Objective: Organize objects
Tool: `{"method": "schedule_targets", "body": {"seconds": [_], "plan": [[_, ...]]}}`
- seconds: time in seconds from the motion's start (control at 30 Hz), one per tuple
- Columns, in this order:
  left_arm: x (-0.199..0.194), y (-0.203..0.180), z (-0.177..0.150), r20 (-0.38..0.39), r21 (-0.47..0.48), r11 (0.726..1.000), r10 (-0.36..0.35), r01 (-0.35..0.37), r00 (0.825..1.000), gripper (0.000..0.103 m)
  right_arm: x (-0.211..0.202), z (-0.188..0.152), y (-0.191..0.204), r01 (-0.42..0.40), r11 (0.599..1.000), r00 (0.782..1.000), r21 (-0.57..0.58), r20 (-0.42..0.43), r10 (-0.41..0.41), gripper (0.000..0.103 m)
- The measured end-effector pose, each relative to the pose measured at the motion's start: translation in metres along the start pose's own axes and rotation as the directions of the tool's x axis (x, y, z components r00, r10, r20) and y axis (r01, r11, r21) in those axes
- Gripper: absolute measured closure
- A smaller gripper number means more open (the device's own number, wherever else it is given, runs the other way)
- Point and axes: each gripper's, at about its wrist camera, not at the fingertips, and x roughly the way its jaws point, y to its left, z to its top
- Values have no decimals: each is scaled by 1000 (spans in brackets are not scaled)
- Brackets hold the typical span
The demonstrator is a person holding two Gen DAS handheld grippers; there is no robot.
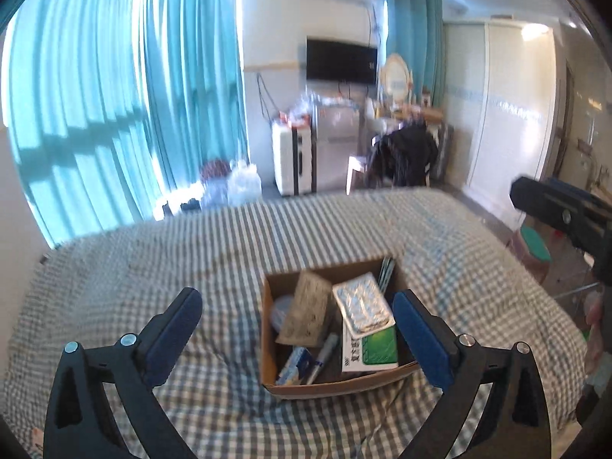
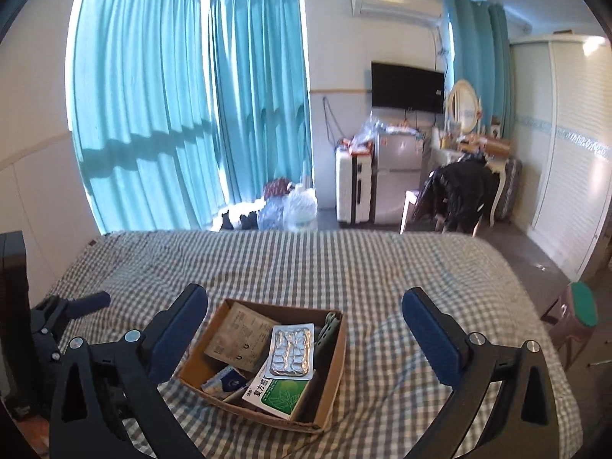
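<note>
Cardboard box point(image 2: 329, 394) on checked bed point(image 2: 344, 267), both grippers spread, empty.

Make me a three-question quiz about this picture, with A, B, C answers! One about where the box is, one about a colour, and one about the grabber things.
1. Where does the cardboard box sit?
A. On the checked bed
B. On the floor
C. On a chair

2. What colour are the curtains?
A. Red
B. Turquoise blue
C. Yellow

3. How are the left gripper and right gripper?
A. Both shut
B. Both open and empty
C. Each holding a box

Answers:
1. A, the box rests on the gingham bedcover.
2. B, the window curtains are turquoise blue.
3. B, each gripper's fingers stand wide apart with nothing between them.
</note>
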Motion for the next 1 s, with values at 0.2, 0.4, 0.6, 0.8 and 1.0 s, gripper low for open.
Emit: {"method": "schedule_targets", "body": {"seconds": [0.2,0.4,0.6,0.8,1.0], "plan": [[-71,-1,12,136,22,996,79,-83,988,0,-76,11,19,26,997,996,-76,85,-20,0],[-106,0,-11,246,11,997,72,-77,967,0,-118,-18,20,33,997,988,-74,154,-22,0],[-88,2,-54,234,-19,999,37,-33,971,0,-95,-63,23,47,996,986,-79,163,-33,0],[-59,13,-109,237,-79,993,104,-88,966,0,-56,-121,17,68,996,982,-51,177,-58,0],[-31,16,-132,166,-82,994,90,-77,982,0,-27,-153,10,40,999,993,-18,110,-38,0]]}}
